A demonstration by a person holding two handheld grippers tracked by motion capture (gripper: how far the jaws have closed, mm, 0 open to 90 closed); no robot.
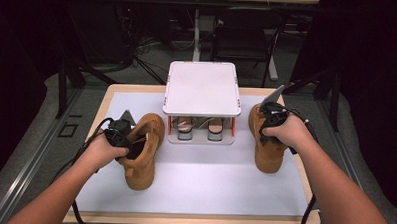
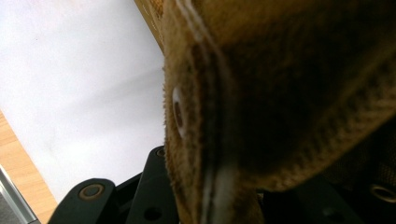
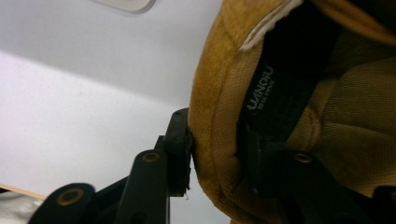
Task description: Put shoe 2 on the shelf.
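- Left gripper (image 1: pixel 128 142): I have it clamped on the collar of the left boot (image 1: pixel 142 152). Boot sits on the white mat (image 1: pixel 204 177) at desk (image 1: pixel 107 96) left, toe twd me, tipped a bit inward. Grip at the collar prob. chosen because it's the one thin edge the jaws can span.
- Left gripper view: collar edge w/ an eyelet (image 2: pixel 178 112) wedged betw. the jaws, suede and stitching close up. High view can't confirm that bite; hand covers it.
- Centre: white shoe rack (image 1: pixel 202 89) at desk rear, flat top bare, a pair of shoes (image 1: pixel 201 128) on the lower shelf. Judgement: boots are bound for the rack, so both are held ready to lift.
- Right gripper (image 1: pixel 272 125): closed on the rear collar of the right boot (image 1: pixel 268 144), which stands upright on the mat, right of rack, near desk edge.
- Right gripper view: one jaw outside the padded collar, other inside vs. lining; black tongue label (image 3: pixel 261 86) legible-ish. Rack corner (image 3: pixel 126 3) at top. High view gives layout, not jaw contact.
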